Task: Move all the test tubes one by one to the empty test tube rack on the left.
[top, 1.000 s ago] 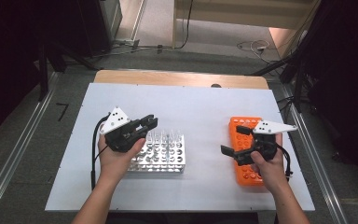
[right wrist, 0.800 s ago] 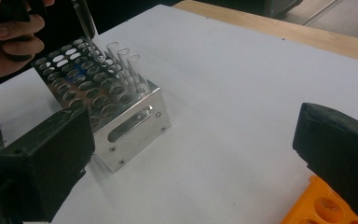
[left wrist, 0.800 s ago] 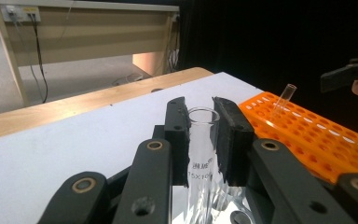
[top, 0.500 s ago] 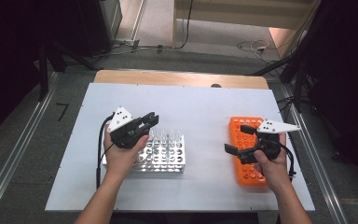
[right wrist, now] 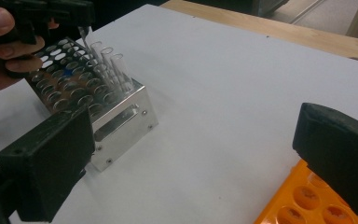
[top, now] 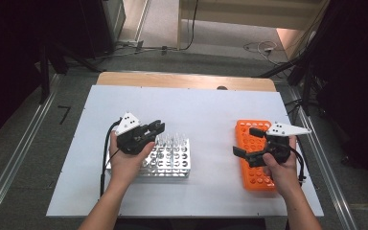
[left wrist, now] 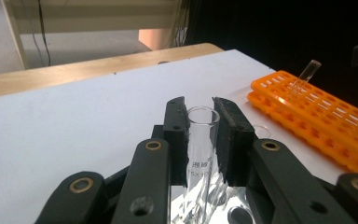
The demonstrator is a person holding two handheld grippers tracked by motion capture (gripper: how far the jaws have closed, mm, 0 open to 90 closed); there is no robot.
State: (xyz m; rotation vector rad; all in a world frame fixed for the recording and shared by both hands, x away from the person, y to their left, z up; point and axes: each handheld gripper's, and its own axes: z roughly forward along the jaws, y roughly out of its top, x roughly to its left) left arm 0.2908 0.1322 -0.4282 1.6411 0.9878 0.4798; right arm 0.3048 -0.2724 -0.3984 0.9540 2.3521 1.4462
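Glass test tube (left wrist: 200, 140), clear, thin-walled, round open rim, small printed marking on its side; sits centre of the left gripper view, clamped between the two black pads of the left gripper (left wrist: 201, 116). Its lower end runs down toward the metal rack (top: 170, 158); can't tell if it is seated in a hole. Rack is shiny aluminium, boxy, a grid of round holes on top, slot cut in its side wall, lower-left-centre of the high view. More clear tubes (right wrist: 109, 65) stand upright in a cluster at the rack's far corner, just beside the held one.

Orange plastic rack (top: 254, 158), long, flat, rows of round holes, lower right of the high view, well apart from the metal one. One clear tube (left wrist: 305, 77) leans tilted in it, upper right of the left gripper view. Matte white table top (top: 206, 110), pale wood strip along its far edge.

Left hand (top: 124, 163) over the metal rack's left part, gripper pointing right and away. Right gripper (top: 249, 143) above the orange rack, pointing left, jaws wide apart, nothing between them.
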